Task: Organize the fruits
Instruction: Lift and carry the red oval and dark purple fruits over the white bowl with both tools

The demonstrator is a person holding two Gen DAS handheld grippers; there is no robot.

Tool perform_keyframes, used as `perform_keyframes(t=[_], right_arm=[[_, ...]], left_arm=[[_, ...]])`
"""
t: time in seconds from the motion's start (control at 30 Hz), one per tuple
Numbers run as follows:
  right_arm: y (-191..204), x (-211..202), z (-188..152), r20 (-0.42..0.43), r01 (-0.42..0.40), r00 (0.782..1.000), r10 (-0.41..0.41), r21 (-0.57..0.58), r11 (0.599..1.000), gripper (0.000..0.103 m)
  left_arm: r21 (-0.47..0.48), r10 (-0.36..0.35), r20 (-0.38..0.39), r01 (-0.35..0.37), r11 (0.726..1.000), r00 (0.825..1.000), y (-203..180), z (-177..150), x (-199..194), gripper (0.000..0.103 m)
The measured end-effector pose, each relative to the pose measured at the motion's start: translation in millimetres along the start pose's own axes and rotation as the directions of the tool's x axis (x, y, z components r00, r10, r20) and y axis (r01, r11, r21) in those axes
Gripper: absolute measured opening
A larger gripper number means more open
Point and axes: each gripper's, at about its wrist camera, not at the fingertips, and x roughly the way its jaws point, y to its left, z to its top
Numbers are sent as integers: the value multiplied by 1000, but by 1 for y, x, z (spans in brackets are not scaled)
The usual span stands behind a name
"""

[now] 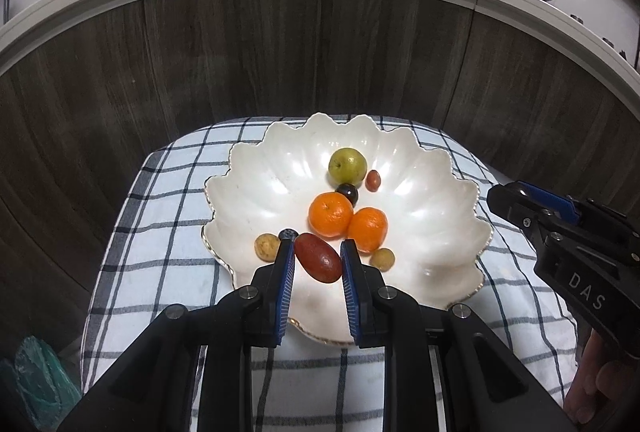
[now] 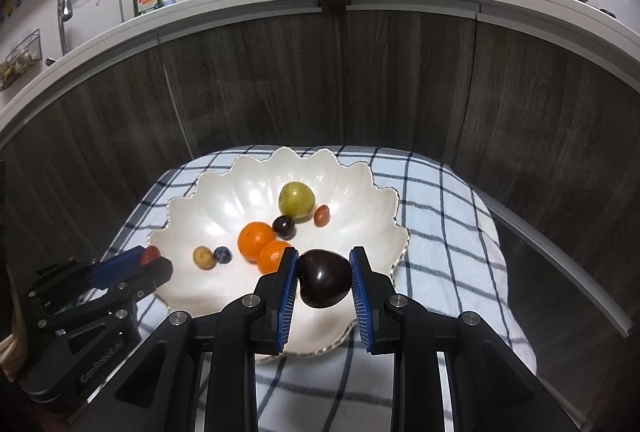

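Left gripper [image 1: 318, 258]: pads clamped on a red oval fruit [image 1: 318, 258], above near rim of white scalloped bowl [image 1: 448, 224].
Right gripper [image 2: 324, 282]: pinching a dark plum [image 2: 324, 284] over bowl's near right edge.
Bowl contents: two oranges [image 1: 331, 213] touching, green fruit [image 1: 347, 165] behind, small dark and yellowish fruits.
Underlay: checked cloth [image 1: 160, 272].

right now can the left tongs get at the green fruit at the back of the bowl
Probably not yet: the left tongs are shut on a red oblong fruit, and two oranges lie before the green fruit.
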Motion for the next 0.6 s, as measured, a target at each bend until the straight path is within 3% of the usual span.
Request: perform_keyframes(t=[0.6], right_arm=[[-9, 47, 6, -58, 15, 998, -13, 37, 999, 28]], left_arm=[[1, 22, -66, -22, 1000, 998, 6, 6, 40, 24]])
